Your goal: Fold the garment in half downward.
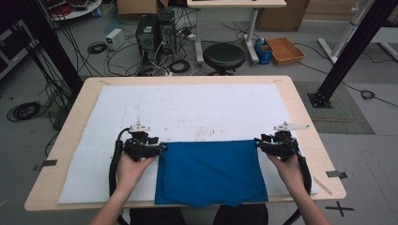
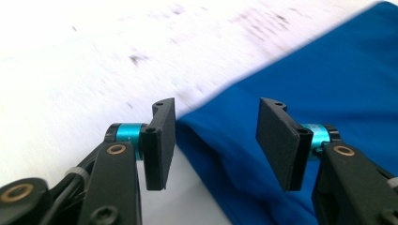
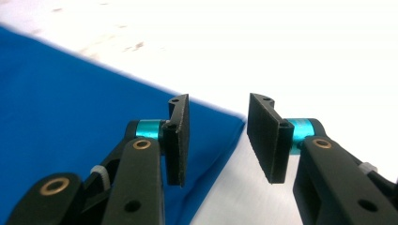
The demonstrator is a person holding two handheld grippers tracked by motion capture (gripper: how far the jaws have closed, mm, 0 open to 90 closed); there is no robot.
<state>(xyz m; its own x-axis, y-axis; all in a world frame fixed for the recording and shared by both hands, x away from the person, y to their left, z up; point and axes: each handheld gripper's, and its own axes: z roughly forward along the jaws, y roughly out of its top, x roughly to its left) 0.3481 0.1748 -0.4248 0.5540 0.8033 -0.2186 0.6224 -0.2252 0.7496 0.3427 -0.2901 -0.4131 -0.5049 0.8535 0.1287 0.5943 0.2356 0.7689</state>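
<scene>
The blue cloth [image 1: 211, 171] lies flat at the near edge of the surface [image 1: 300, 112], and its lower hem hangs a little over that edge. The left hand-held gripper [image 1: 162, 148] stands at its far left corner and the right hand-held gripper [image 1: 258, 143] at its far right corner. Both have the jaws apart and grip nothing. Beyond the cloth, the white mat [image 1: 187, 108] lies bare up to the far edge.

Left tool [image 1: 162, 148] and right tool [image 1: 257, 142] gape, empty.

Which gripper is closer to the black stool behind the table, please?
Left. The stool stands slightly left of centre; the left gripper sits nearer than the right gripper.
</scene>
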